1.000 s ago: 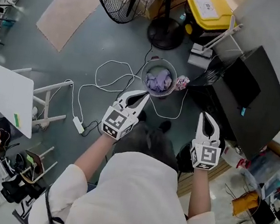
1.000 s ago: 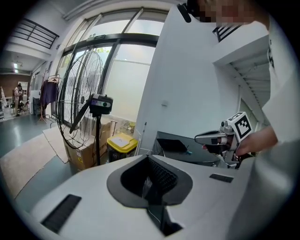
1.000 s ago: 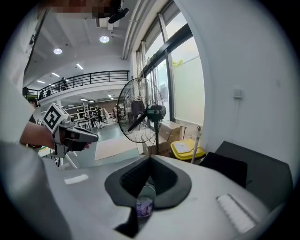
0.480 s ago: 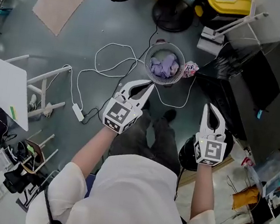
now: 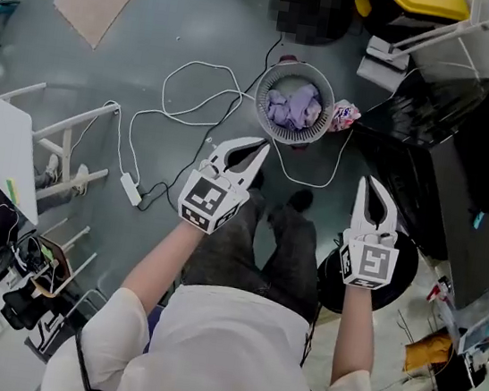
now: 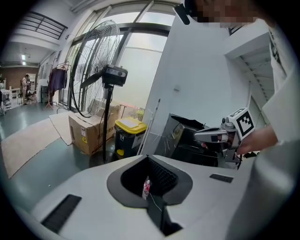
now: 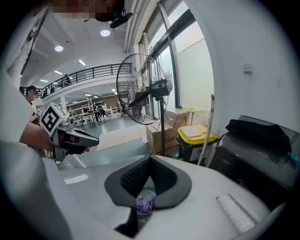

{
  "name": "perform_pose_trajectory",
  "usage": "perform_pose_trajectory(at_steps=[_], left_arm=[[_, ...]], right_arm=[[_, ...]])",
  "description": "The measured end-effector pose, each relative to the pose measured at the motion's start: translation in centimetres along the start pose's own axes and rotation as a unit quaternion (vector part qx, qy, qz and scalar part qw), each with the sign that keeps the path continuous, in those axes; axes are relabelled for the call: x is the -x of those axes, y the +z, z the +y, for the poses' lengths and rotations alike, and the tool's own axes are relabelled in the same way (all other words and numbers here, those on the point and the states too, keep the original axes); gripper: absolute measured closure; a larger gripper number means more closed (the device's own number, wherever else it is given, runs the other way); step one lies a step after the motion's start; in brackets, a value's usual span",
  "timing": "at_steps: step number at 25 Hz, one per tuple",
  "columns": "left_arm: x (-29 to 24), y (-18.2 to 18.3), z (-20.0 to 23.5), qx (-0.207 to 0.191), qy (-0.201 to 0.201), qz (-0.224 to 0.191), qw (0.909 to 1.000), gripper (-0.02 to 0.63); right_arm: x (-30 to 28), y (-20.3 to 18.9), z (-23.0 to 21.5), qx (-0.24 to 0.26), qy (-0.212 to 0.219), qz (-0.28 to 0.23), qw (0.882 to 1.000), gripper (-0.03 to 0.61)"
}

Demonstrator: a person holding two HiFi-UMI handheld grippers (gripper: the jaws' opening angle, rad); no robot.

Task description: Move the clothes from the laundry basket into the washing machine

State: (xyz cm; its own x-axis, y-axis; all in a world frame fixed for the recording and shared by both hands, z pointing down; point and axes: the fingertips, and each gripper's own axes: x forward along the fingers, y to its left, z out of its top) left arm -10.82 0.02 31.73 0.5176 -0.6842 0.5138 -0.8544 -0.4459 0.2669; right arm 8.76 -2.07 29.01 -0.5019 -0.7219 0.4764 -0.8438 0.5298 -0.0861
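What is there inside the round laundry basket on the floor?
Crumpled lilac clothes lie piled in the laundry basket. Whatever is beneath them, and the basket's bottom, is covered.

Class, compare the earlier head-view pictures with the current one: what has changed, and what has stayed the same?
The left tongs and right tongs have both come down toward the laundry basket, which now looks larger and nearer. Nothing was gripped or released. Both tongs stay shut and empty; the purple clothes still lie in the basket.
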Motion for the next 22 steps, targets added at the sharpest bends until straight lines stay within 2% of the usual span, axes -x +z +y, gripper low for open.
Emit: perform_pose_trajectory(at_steps=[9, 17, 22], left_arm=[[-3.8, -5.5, 2.7, 0.004, 0.012, -0.004, 0.9999, 0.607], [-8.9, -8.8, 6.3, -0.027, 0.022, -0.010, 0.9993, 0.607], [-11.9, -10.4, 7.6, -0.030, 0.025, -0.025, 0.9989, 0.607]], right_arm=[[-4.6, -6.3, -1.5, 0.000, 0.003, -0.001, 1.000, 0.568], [-10.0, -10.9, -3.3, 0.018, 0.017, -0.010, 1.000, 0.568], [-12.9, -13.1, -4.1, 0.031, 0.027, -0.018, 0.999, 0.568]])
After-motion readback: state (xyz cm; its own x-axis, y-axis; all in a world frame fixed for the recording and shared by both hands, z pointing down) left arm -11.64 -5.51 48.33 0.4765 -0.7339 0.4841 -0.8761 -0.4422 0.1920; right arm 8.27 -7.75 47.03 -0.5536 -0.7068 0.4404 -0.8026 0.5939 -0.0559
